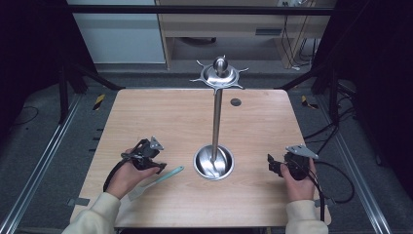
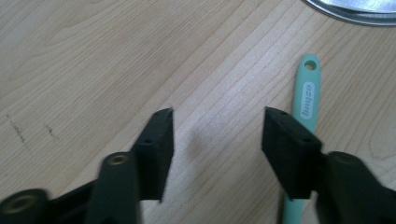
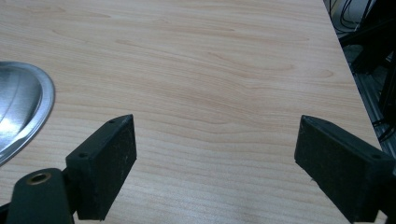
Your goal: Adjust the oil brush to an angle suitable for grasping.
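A mint-green utensil (image 1: 158, 180) with a hole at its handle end lies flat on the wooden table (image 1: 160, 117), just right of my left gripper (image 1: 157, 167). In the left gripper view its handle (image 2: 306, 98) runs beside and partly under the right jaw; my left gripper (image 2: 217, 133) is open with bare wood between the jaws. A steel stand rises from a round dish base (image 1: 213, 162) to a spoked top (image 1: 220, 74) at the table's middle. My right gripper (image 1: 273, 164) rests open at the right, with nothing in my right gripper (image 3: 215, 149) and jaws wide apart.
The stand's base rim (image 3: 23, 116) lies left of the right jaws and its edge (image 2: 355, 11) beyond the left ones. A small dark disc (image 1: 235, 102) sits on the far part of the table. The table's right edge (image 3: 345, 60) is near; cables lie on the floor.
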{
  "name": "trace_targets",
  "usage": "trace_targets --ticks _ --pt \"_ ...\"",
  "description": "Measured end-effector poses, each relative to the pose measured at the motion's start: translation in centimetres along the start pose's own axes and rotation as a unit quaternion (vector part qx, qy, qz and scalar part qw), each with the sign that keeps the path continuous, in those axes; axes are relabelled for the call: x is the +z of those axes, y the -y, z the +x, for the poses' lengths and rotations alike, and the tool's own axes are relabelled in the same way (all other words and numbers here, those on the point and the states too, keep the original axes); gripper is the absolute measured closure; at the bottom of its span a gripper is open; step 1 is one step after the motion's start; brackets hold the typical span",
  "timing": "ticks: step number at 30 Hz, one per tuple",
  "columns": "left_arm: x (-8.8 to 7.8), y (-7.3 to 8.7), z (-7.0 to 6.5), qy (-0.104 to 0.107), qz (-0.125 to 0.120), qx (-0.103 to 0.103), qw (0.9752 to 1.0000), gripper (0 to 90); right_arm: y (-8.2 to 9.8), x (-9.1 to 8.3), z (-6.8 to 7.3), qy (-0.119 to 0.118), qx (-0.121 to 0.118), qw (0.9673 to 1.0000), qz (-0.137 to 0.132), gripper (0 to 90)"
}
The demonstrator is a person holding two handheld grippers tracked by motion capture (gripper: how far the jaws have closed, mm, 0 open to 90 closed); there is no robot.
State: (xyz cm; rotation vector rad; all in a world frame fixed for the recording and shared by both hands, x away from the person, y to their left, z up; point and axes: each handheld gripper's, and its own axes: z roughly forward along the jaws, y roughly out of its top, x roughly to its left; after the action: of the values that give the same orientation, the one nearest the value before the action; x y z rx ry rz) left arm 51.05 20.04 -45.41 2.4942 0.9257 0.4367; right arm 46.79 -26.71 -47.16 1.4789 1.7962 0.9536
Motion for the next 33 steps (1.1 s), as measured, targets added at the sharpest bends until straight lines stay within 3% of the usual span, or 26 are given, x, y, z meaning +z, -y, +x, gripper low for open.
trace_targets --ticks 1,2,4,5,6,10,15,24,29,33 --pt "0.0 -0.1 0.1 0.005 0.004 0.000 1.0000 51.2 0.0 0.0 0.0 0.000 -0.002 1.0000 0.000 13.4" --pt "0.1 -0.2 0.2 0.010 0.008 0.002 0.9999 62.1 0.0 0.1 0.1 -0.001 -0.002 1.0000 0.002 13.4" --pt "0.3 -0.3 0.2 0.016 0.017 0.009 0.9997 72.2 0.0 0.2 0.2 -0.002 -0.004 1.0000 0.005 13.4" --pt "0.3 -0.4 0.3 0.019 0.021 0.010 0.9995 72.2 0.0 0.2 0.2 -0.002 -0.004 1.0000 0.005 13.4" --pt "0.3 -0.5 0.4 0.027 0.027 0.011 0.9992 80.3 0.1 0.2 0.3 -0.003 -0.005 1.0000 0.007 13.3" --pt "0.4 -0.8 0.4 0.040 0.037 0.011 0.9985 88.9 0.1 0.2 0.3 -0.001 -0.003 0.9999 0.010 13.3" --pt "0.8 -0.9 0.4 0.051 0.053 0.010 0.9972 90.0 0.0 0.3 0.3 -0.004 -0.004 0.9999 0.010 13.2" --pt "1.7 -0.9 -0.1 0.072 0.055 0.004 0.9958 90.0 0.1 0.4 0.6 -0.006 -0.008 0.9998 0.014 13.2" --pt "1.8 -1.3 -1.0 0.078 0.067 0.026 0.9943 90.0 0.1 0.4 0.6 -0.008 -0.012 0.9998 0.015 13.3" --pt "2.0 -1.5 -1.4 0.084 0.069 0.029 0.9937 90.0 0.1 0.5 0.6 -0.010 -0.013 0.9997 0.018 13.3"
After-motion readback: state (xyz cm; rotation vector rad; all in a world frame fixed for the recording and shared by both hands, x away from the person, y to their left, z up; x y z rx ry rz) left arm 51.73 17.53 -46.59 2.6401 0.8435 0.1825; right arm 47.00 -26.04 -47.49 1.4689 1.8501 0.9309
